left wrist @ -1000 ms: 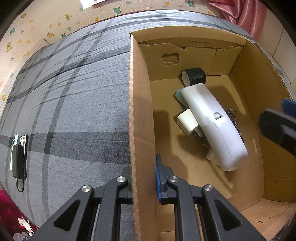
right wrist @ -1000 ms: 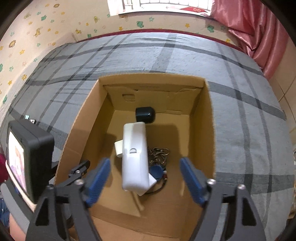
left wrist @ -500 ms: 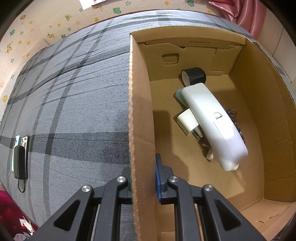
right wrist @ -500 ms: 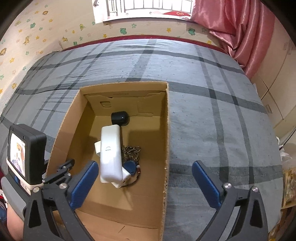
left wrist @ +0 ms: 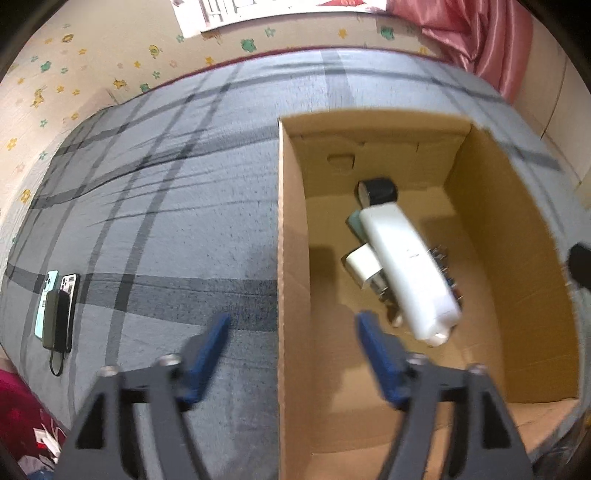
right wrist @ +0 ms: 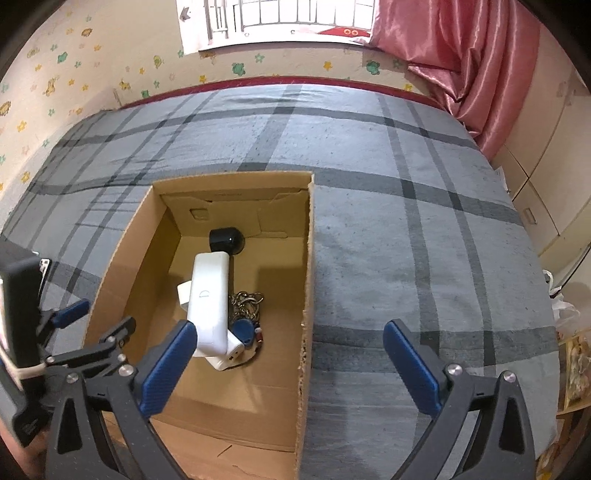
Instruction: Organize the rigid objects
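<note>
At the bottom of the left wrist view, the left hand-held gripper stands spread wide with nothing between its blue pads, which straddle the left wall of the cardboard box without touching it. At the bottom of the right wrist view, the right hand-held gripper is likewise wide apart and empty, its pads on either side of the box's right wall, clear of it.

The box sits open-topped on the bed, its rim cut straight, with bare cardboard floor along the near side. Toward the middle of its floor lies a long white device, resting over a white charger block, with a bunch of keys with a blue fob just beside it. A black cylinder lies near the far wall.

At the left edge of the left wrist view, two phones and a dark power bank lie on the grey plaid bedspread, well apart from the box. Beyond are a star-patterned wall, a barred window and a pink curtain.
</note>
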### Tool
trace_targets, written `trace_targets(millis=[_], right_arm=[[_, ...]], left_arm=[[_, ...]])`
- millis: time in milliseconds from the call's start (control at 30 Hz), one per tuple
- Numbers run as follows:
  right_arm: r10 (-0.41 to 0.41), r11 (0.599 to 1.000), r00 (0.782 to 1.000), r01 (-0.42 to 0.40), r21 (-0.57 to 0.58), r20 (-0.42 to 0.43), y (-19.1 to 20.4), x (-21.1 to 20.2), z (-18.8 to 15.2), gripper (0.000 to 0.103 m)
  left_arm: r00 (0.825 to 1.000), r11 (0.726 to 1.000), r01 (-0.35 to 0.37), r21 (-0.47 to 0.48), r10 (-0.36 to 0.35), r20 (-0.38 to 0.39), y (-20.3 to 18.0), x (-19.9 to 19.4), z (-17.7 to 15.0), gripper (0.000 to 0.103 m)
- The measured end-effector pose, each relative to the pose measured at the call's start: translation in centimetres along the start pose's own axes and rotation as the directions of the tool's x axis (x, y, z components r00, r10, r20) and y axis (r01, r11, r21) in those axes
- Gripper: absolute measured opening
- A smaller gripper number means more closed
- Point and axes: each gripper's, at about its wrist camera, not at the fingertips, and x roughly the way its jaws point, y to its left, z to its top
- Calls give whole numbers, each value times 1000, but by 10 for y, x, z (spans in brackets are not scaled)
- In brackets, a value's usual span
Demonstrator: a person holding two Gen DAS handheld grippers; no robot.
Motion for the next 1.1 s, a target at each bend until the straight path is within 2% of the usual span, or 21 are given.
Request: trace_targets(millis=[33, 67, 200, 300, 433, 600, 700, 833, 1100], right_arm=[[2, 1000, 1000, -2, 1, 4, -1, -3, 0, 103], [3, 1000, 1000, -3, 1, 9, -2, -6, -1, 103], [5, 1000, 1000, -5, -9, 21, -4, -21, -6, 103], [7, 1000, 999, -6, -14, 35, -6, -33, -9, 103], [13, 1000, 998, -13, -17, 55, -9, -51, -14, 103], [18, 1000, 997, -17, -3, 80, -16, -72, -20, 103], [18, 1000, 995, -18, -1, 101, -17, -85, -26, 103], [17, 1000, 992, -17, 6, 125, -20, -100, -35, 103], [-5, 1000, 986, 5, 2, 166, -25, -128, -57, 103]], left_arm=[[1000, 1000, 8, -3, -8, 13, 0, -5, 0, 102], [1000, 1000, 16, -1, -16, 23, -1, -11, 0, 103], [997, 998, 56, 19, -57, 46, -11, -38, -6, 103], [998, 999, 19, 38, -21, 65, -18, -56, -12, 103], [995, 997, 21, 75, -28, 97, -27, -76, -24, 103], [992, 999, 6, 33, -10, 124, -25, -96, -31, 103], [989, 999, -33, 13, 30, 147, -26, -109, -36, 103], [987, 1000, 0, 2, 0, 164, -28, -124, -46, 103], [980, 1000, 18, -1, -17, 196, -39, -150, -64, 103]])
